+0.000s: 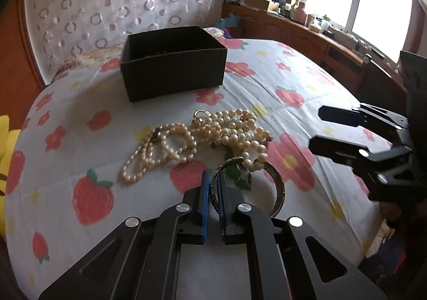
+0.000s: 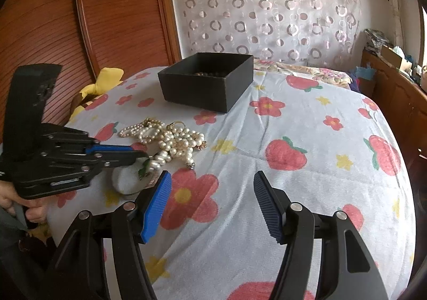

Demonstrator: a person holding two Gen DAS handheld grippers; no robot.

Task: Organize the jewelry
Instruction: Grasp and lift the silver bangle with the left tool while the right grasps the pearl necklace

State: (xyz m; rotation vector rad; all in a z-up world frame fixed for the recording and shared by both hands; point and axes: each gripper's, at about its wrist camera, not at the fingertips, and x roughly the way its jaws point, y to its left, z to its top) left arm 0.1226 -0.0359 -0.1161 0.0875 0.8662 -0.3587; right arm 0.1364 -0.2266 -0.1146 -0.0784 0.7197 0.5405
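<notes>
Bed with a strawberry-and-flower bedspread (image 1: 267, 81); jewelry lies heaped near its middle, black box (image 1: 173, 65) well behind it, open-topped, something dark and beaded already inside.

Left gripper (image 1: 213, 188): jaws drawn together on the near rim of a metal bangle (image 1: 277, 182), pads pinching the thin band edge-on. The bangle rests tilted at the front edge of the heap, a pearl strand (image 1: 250, 161) lying across or through it; I cannot tell which. A green piece (image 1: 234, 174) sits inside the ring.

Right gripper (image 2: 210, 204): jaws standing wide, nothing between them, hovering over bare cloth just right of the heap.

Handling judgement: the bangle looks rigid, light and smooth, so it probably swivels in a narrow pinch. A hold across the flat of the band seems safer than the bare edge. Pearl pile (image 1: 192, 140) is limp, tangled, loosely heaped; strands will likely drag along if the bangle lifts. Best taken at a bunched loop, not a single bead. Clasp ring (image 1: 201, 113) is small, easily snagged. The soft bedding gives under pressure.
</notes>
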